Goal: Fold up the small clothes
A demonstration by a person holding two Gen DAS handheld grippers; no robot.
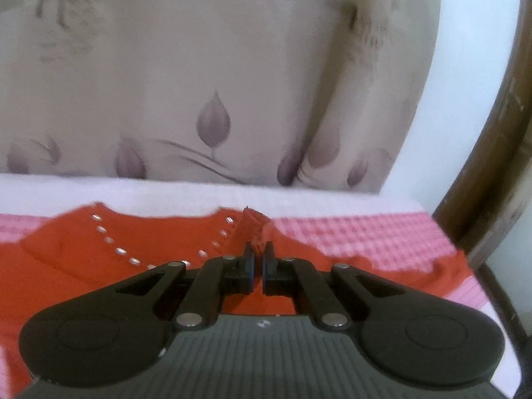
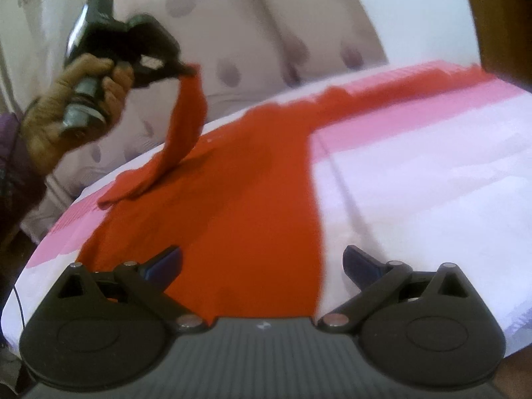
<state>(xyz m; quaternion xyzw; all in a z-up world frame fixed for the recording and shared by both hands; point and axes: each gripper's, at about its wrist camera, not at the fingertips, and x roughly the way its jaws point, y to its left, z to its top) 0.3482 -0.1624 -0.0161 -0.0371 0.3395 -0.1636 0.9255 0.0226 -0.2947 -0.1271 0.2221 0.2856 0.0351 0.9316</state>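
Observation:
A small red top (image 2: 249, 199) lies flat on a pink and white cover (image 2: 415, 183). Its neckline carries a row of silver studs (image 1: 109, 242). My left gripper (image 1: 258, 259) is shut on a strip of the red cloth, which sticks up between its fingers. In the right wrist view the left gripper (image 2: 188, 69) is raised at the upper left, held by a hand (image 2: 50, 123). The red sleeve (image 2: 186, 116) hangs from it in a curve down to the top. My right gripper (image 2: 262, 264) is open above the near hem, with nothing between its fingers.
A beige curtain with purple leaf prints (image 1: 199, 83) hangs close behind the far edge of the cover. A dark wooden frame (image 1: 492, 166) stands at the right. The second sleeve (image 2: 382, 89) stretches toward the far right. Bare cover lies to the right of the top.

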